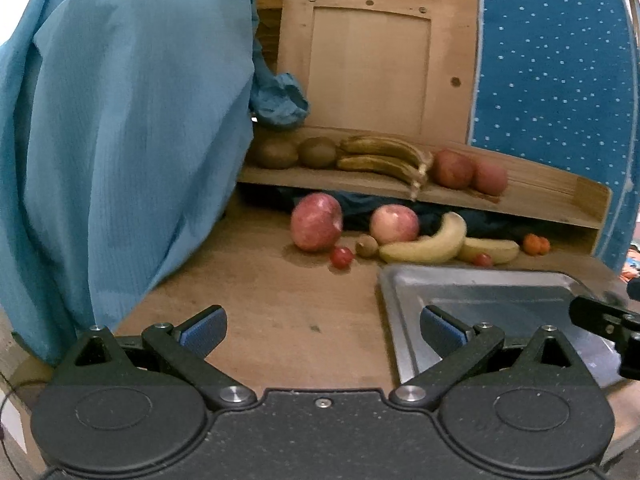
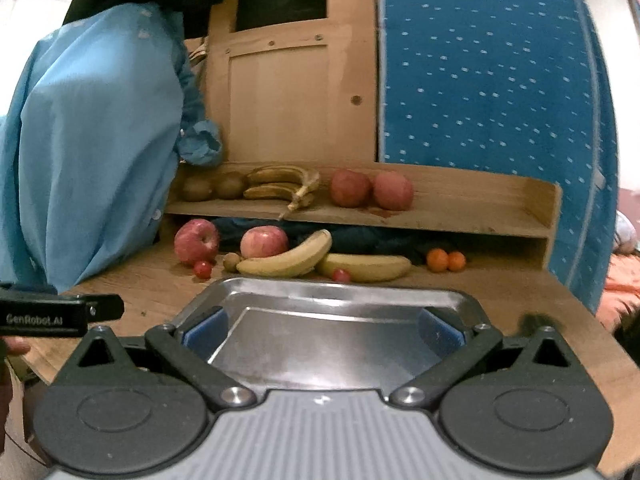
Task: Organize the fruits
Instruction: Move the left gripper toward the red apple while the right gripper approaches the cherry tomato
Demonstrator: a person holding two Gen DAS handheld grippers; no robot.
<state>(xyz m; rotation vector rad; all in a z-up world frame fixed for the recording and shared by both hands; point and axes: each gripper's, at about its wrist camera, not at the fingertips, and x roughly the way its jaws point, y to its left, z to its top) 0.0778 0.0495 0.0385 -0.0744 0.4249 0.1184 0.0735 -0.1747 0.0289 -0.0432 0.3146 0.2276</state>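
Both your left gripper [image 1: 323,330] and right gripper [image 2: 323,330] gape empty, fruit beyond the tray [image 2: 340,292] at mid-frame.

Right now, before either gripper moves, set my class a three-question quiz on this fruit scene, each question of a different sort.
1. True or false: the metal tray already holds fruit.
2. Which lies on the shelf? A oranges, B brown bananas, C cherry tomatoes.
3. Fill in: both the left gripper and right gripper are ____.

Key: 1 false, the tray is empty; 2 B; 3 open.
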